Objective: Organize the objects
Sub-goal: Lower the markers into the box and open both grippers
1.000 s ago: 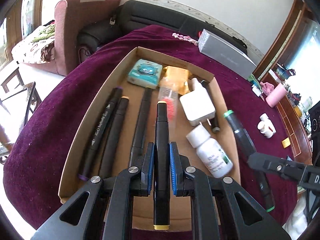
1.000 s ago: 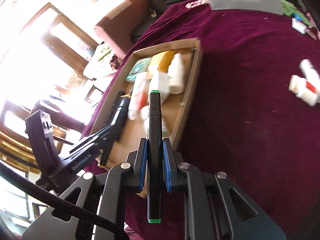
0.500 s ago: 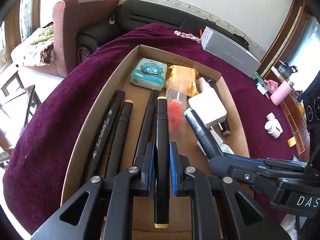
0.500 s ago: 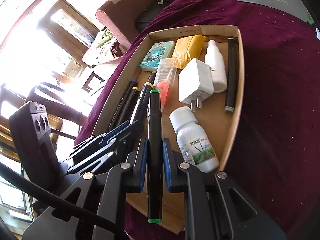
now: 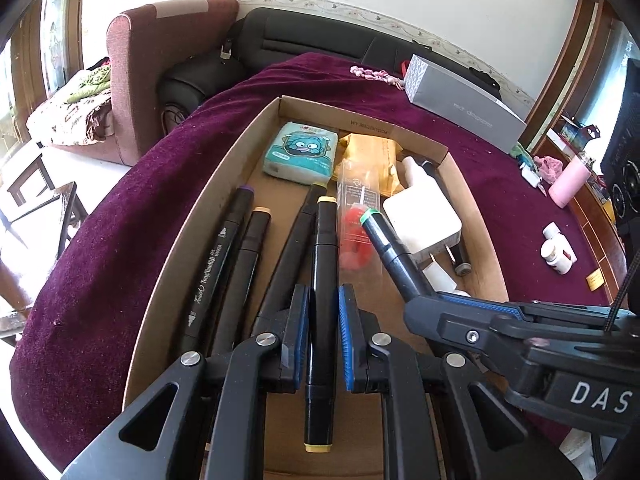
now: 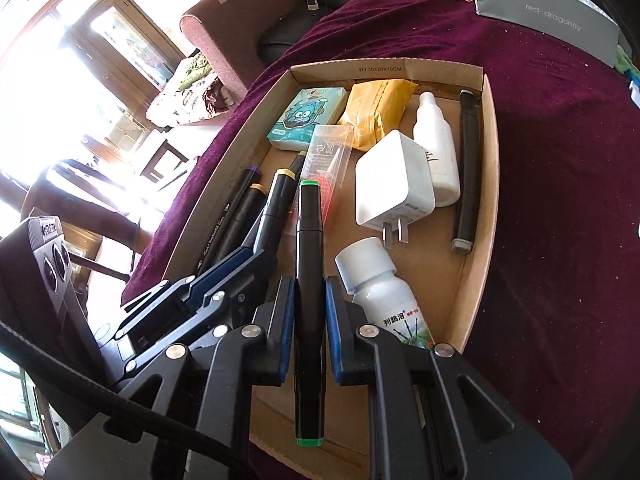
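A cardboard tray [image 5: 192, 240] [image 6: 486, 184] lies on a maroon tablecloth. My left gripper [image 5: 323, 334] is shut on a black marker with yellow ends [image 5: 324, 264], low over the tray beside three black markers [image 5: 224, 256]. My right gripper [image 6: 310, 316] is shut on a black marker with green ends [image 6: 309, 240], also over the tray; it shows in the left wrist view [image 5: 390, 252], angled in from the right. The tray also holds a teal tissue pack [image 5: 302, 152], a yellow packet [image 6: 378, 114], a white charger [image 6: 394, 178] and a white bottle [image 6: 384, 292].
A grey box [image 5: 460, 108] lies at the table's far side. Small white bottles [image 5: 558, 248] and a pink cup [image 5: 568, 182] stand at the right. A dark marker [image 6: 466, 172] lies along the tray's right wall. A sofa and armchair [image 5: 160, 60] stand behind.
My right gripper has swung left from beside the tray to over it, bringing the green-ended marker next to the left gripper. The left gripper has lowered slightly with its marker.
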Demonstrator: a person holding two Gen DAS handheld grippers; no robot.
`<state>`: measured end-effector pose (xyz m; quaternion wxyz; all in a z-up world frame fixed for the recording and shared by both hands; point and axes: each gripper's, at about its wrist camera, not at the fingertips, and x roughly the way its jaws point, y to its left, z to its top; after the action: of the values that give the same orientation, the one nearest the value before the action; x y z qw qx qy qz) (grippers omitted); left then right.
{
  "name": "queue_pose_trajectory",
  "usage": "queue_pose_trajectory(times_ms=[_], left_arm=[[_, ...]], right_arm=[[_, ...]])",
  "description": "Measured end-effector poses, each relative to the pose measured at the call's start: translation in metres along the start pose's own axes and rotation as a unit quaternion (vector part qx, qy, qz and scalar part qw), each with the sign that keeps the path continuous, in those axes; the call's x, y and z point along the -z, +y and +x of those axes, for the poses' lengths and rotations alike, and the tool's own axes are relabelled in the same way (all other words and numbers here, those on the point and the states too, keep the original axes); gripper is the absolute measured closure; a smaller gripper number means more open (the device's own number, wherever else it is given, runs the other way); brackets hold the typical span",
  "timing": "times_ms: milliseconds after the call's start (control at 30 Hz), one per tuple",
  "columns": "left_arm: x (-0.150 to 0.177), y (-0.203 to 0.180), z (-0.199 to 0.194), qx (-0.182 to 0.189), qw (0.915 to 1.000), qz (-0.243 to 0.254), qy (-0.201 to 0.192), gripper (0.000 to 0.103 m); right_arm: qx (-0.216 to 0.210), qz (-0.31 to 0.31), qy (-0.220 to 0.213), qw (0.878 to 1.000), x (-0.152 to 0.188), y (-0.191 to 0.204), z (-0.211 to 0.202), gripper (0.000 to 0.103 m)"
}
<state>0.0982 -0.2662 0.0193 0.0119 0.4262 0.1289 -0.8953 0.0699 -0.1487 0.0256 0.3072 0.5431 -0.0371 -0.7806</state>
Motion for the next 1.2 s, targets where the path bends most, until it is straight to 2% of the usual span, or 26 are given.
queue_pose_trajectory(times_ms=[633,833,1000,1200], left_arm=[[-0.001,0.005,0.004,0.013,0.9997,-0.021,0.003,0.090],[-0.002,0.003,0.002,0.016,0.9996,-0.021,0.001,0.079],[-0.003,-0.003,-0.004,0.011,0.9998,-0.015,-0.003,0.078],[-0.003,-0.019,-0.015,0.005,1.0000,0.000,-0.008,0.072]], right_arm=[[0.008,0.016,0.001,1.000,-0.002,-0.006,0.005,0.089],[0.003,0.022,-0.003,1.000,-0.002,-0.009,0.004,0.085],[-0.004,0.028,-0.011,1.000,-0.001,-0.012,-0.002,0.078],[-0.027,0.045,-0.029,0.998,0.003,-0.028,-0.018,0.075]])
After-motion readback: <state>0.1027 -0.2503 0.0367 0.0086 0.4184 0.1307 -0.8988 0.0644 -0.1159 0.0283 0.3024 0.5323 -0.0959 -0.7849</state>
